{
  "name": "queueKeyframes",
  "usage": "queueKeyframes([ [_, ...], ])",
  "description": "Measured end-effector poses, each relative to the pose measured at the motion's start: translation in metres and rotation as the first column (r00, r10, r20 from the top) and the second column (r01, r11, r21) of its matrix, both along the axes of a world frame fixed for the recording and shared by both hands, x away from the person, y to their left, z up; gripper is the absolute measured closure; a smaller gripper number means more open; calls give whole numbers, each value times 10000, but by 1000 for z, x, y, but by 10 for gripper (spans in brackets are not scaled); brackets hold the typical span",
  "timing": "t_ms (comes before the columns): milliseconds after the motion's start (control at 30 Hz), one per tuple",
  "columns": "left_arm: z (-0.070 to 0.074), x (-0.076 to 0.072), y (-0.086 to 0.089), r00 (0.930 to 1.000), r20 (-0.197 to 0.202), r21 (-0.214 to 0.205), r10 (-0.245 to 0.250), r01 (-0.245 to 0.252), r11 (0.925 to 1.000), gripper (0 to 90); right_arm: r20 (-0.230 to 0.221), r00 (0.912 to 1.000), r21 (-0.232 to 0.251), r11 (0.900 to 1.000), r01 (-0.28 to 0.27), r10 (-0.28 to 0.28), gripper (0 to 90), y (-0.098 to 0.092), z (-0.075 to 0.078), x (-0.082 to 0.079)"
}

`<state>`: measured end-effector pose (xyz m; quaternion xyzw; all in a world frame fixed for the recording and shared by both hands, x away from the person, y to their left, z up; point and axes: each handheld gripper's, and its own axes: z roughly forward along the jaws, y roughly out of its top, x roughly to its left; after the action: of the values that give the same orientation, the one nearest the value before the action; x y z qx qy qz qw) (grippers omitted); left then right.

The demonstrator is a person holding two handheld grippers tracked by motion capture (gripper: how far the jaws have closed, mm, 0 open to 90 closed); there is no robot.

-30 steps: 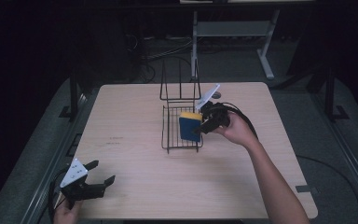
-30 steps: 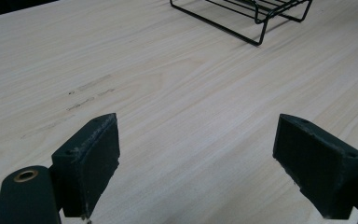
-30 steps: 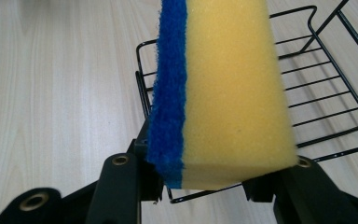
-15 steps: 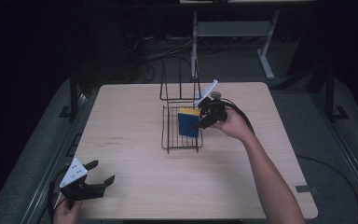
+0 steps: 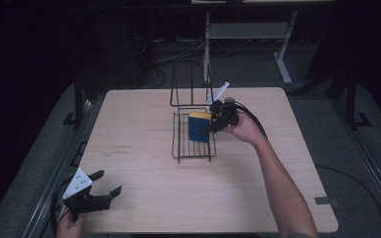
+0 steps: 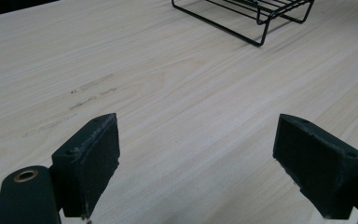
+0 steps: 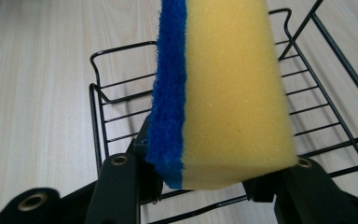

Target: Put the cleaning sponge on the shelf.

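A yellow sponge with a blue scouring side (image 5: 199, 126) (image 7: 223, 88) is held over a black wire rack (image 5: 193, 134) (image 7: 121, 102) in the middle of the table. My right gripper (image 5: 213, 125) (image 7: 205, 179) is shut on the sponge, its jaws pressing the sponge's two faces near its lower end. The sponge stands on edge above the rack's tray. At the near left corner of the table, my left gripper (image 5: 106, 186) (image 6: 196, 158) is open, with bare wood between its pads (image 6: 91, 163).
The light wooden table (image 5: 144, 198) has a faint mark (image 5: 124, 148) left of the rack. The rack's tall back (image 5: 191, 89) rises on its far side. A metal stand (image 5: 243, 34) and cables lie on the dark floor beyond the table.
My right gripper has carried the sponge slightly toward the far end of the rack. The left gripper has stayed where it was.
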<state>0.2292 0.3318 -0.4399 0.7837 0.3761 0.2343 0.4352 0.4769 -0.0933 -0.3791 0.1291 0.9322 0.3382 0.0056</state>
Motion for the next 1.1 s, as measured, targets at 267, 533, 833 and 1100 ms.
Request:
queueKeyframes([
  [267,0,0,1,10000,19,6,25,-25,10000,141,-396,9992,-214,9998,-18,10,535,5,-13,2],
  [533,0,0,0,10000,1,-17,20,-20,10000,141,-340,9994,-227,9997,-31,24,542,6,-14,3],
  [833,0,0,0,10000,5,-9,18,-18,10000,141,-348,9994,-309,9995,65,-76,479,4,-12,2],
  [1100,1,0,0,10000,18,16,31,-31,10000,141,-327,9992,-247,9995,203,-211,424,1,-9,1],
])
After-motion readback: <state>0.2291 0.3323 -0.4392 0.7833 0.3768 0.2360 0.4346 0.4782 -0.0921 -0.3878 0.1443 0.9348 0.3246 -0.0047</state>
